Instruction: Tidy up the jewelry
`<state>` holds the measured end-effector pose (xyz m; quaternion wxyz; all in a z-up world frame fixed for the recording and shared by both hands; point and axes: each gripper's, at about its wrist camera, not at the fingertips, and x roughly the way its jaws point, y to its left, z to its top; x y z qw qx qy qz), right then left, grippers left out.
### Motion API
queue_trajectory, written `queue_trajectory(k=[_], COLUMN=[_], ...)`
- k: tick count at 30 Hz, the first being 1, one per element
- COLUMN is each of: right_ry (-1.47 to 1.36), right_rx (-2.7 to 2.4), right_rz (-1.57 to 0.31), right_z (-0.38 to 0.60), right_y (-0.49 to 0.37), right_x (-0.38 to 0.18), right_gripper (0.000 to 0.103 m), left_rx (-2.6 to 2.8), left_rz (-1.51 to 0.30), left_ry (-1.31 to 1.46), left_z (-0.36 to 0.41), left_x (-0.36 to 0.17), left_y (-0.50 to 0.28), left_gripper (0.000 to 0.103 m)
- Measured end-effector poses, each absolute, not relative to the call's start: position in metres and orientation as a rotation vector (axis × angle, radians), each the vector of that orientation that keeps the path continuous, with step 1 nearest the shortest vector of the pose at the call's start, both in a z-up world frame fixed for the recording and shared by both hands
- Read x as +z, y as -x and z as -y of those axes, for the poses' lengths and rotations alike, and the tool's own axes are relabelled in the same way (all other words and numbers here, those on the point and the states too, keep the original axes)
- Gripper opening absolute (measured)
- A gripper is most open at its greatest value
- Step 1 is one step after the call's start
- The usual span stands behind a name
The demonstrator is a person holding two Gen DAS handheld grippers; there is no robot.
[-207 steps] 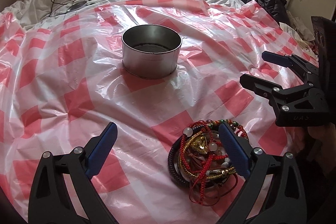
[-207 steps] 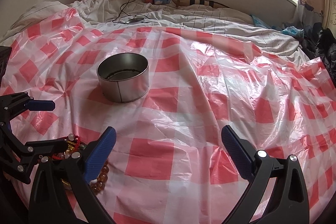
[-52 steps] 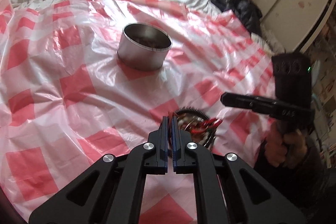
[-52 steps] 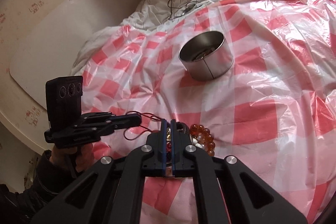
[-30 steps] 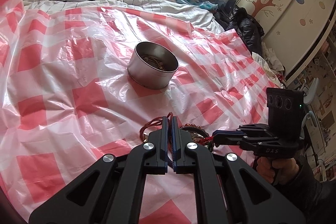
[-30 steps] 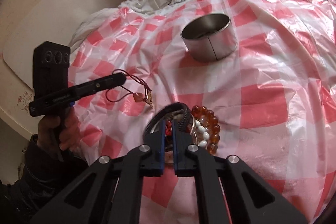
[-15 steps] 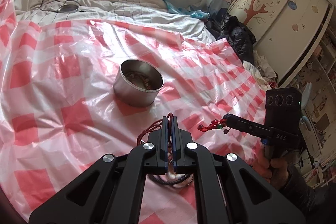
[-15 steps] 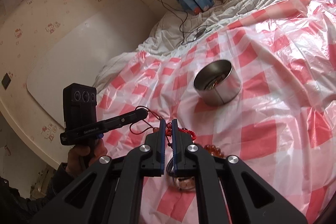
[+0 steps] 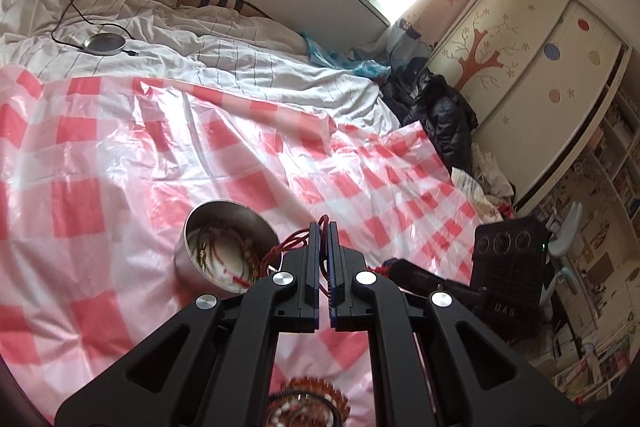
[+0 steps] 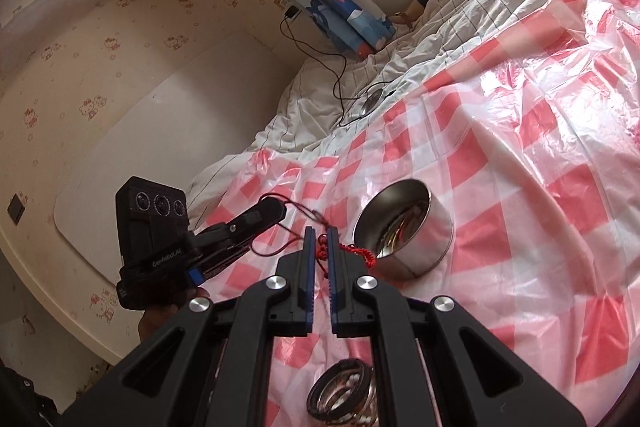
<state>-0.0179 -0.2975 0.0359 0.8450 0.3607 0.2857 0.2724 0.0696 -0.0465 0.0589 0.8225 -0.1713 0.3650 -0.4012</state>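
A round metal tin [image 9: 224, 251] with several bracelets inside stands on the red-checked plastic sheet [image 9: 120, 163]; it also shows in the right wrist view [image 10: 404, 231]. My left gripper [image 9: 323, 227] is shut on a thin red cord bracelet [image 9: 288, 245] that hangs by the tin's rim. My right gripper [image 10: 318, 233] is shut on a red beaded string [image 10: 356, 251], held just left of the tin. The left gripper also shows in the right wrist view [image 10: 276, 209] with its cord [image 10: 304, 217]. The remaining jewelry pile [image 10: 344, 399] lies below the grippers.
The sheet covers a bed with white bedding [image 9: 240, 63]. A cable and round disc [image 9: 102, 43] lie at the far side. Dark clothes [image 9: 436, 111] are heaped by the wardrobe [image 9: 532, 75] on the right. A wall and white panel [image 10: 152, 131] lie to the left.
Both grippers have lifted from the jewelry pile and moved forward to the tin, each carrying its red string. The pile now lies behind and below them.
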Motion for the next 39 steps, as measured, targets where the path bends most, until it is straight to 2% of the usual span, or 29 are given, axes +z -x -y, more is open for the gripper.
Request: queue_trajectory(k=[3,5,8,10,12,13,14,15,16,18,21,25,27,30,34,39], right_ry=[-0.765,-0.762,-0.763,-0.759,-0.757,-0.755,-0.748,-0.730,-0.698,-0.614,-0.641,-0.668,-0.636,-0.605,-0.554,-0.496], right_rx=[0.570,0.566,0.568,0.574,0.586,0.593,0.599,0.586,0.550,0.417,0.368,0.338,0.328,0.341,0.332,0.286], right_rz=[-0.596,-0.599,-0.615,-0.625,-0.636,-0.641,-0.650,-0.679,-0.723,-0.776,-0.745,-0.719,-0.724,-0.726,-0.700,-0.680], right_z=[0.301,0.301,0.297,0.292,0.284,0.280,0.275,0.269,0.264,0.262,0.276,0.289,0.285,0.277,0.270,0.271], right_y=[0.006,-0.005,-0.023,-0.035,-0.048,-0.052,-0.057,-0.061,-0.065,-0.067,-0.061,-0.051,-0.048,-0.049,-0.033,0.005], right_x=[0.036,0.035,0.030,0.027,0.025,0.024,0.022,0.020,0.017,0.011,0.014,0.016,0.017,0.022,0.032,0.040], right_gripper=[0.006,0.006,0.006,0.006,0.006,0.006,0.007,0.007,0.024,0.051,0.052,0.054,0.055,0.064,0.065,0.069], left_rx=[-0.846,-0.790,-0.619,-0.549,-0.521,-0.507,-0.492,-0.471,-0.466,-0.461,-0.444,-0.412,-0.400,-0.362,-0.341,-0.379], left_rz=[-0.780,-0.848,-0.974,-0.993,-0.939,-0.910,-0.890,-0.873,-0.867,-0.875,-0.883,-0.879,-0.882,-0.886,-0.903,-0.902], left_ry=[0.393,0.378,0.219,0.173,0.187,0.189,0.190,0.192,0.196,0.192,0.160,0.121,0.113,0.105,0.126,0.107], left_z=[0.057,0.067,0.081,0.077,0.065,0.058,0.052,0.046,0.041,0.034,0.026,0.016,0.010,0.002,0.001,0.022], left_x=[0.051,0.035,0.008,0.006,0.020,0.027,0.031,0.035,0.037,0.037,0.036,0.036,0.035,0.032,0.028,0.026], left_y=[-0.087,-0.101,-0.112,-0.113,-0.108,-0.105,-0.104,-0.101,-0.099,-0.097,-0.091,-0.078,-0.073,-0.065,-0.044,-0.012], left_gripper=[0.003,0.003,0.003,0.005,0.011,0.019,0.032,0.038,0.042,0.042,0.043,0.051,0.052,0.053,0.053,0.061])
